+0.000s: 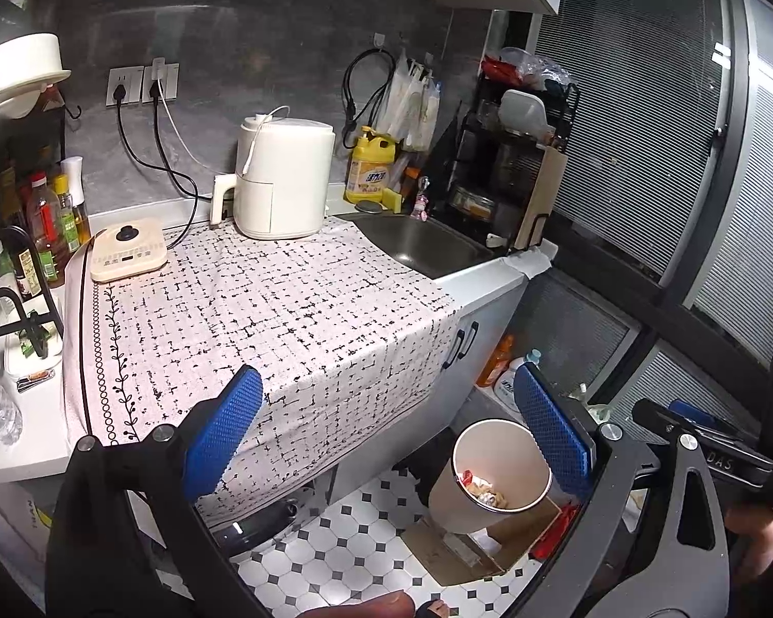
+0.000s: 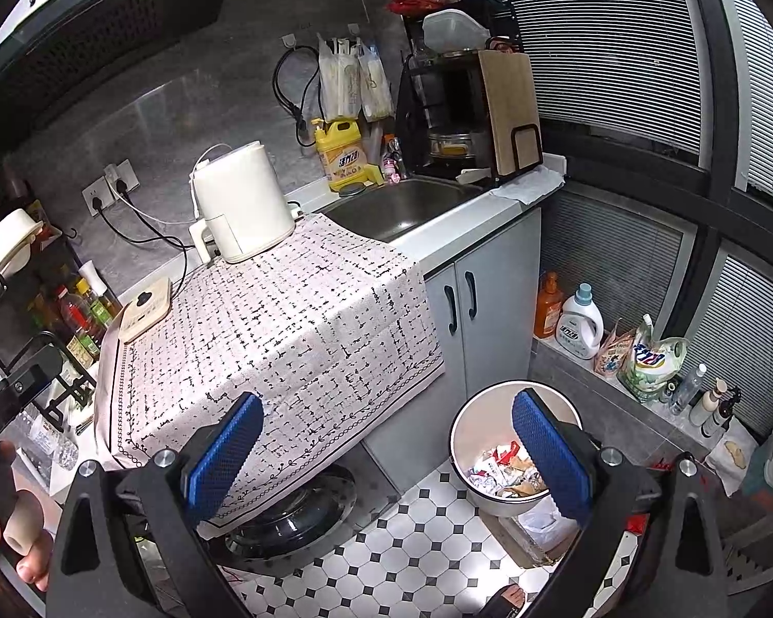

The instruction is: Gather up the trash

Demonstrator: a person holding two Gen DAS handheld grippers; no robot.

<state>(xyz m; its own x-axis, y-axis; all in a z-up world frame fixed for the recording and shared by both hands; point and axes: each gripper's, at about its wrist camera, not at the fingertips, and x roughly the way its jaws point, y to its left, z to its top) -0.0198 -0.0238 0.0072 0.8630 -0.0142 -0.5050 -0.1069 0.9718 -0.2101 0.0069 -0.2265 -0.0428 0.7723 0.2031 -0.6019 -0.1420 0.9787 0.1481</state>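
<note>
Holding our left gripper [image 1: 391, 432] and right gripper [image 2: 389, 456] wide apart and empty, trash bin [image 2: 494, 502] of wrappers [image 2: 500, 466] on the tiled floor [image 2: 402, 561] below, patterned cloth [image 2: 293, 319] beyond, air fryer [image 2: 245, 203] farthest.

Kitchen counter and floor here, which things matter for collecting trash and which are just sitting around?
For the job:
- trash bin, on the floor, wrappers inside
- left gripper, open, nothing held
- right gripper, open, nothing held

Just lying about:
- air fryer
- yellow detergent bottle
- cutting board
- patterned cloth
</note>
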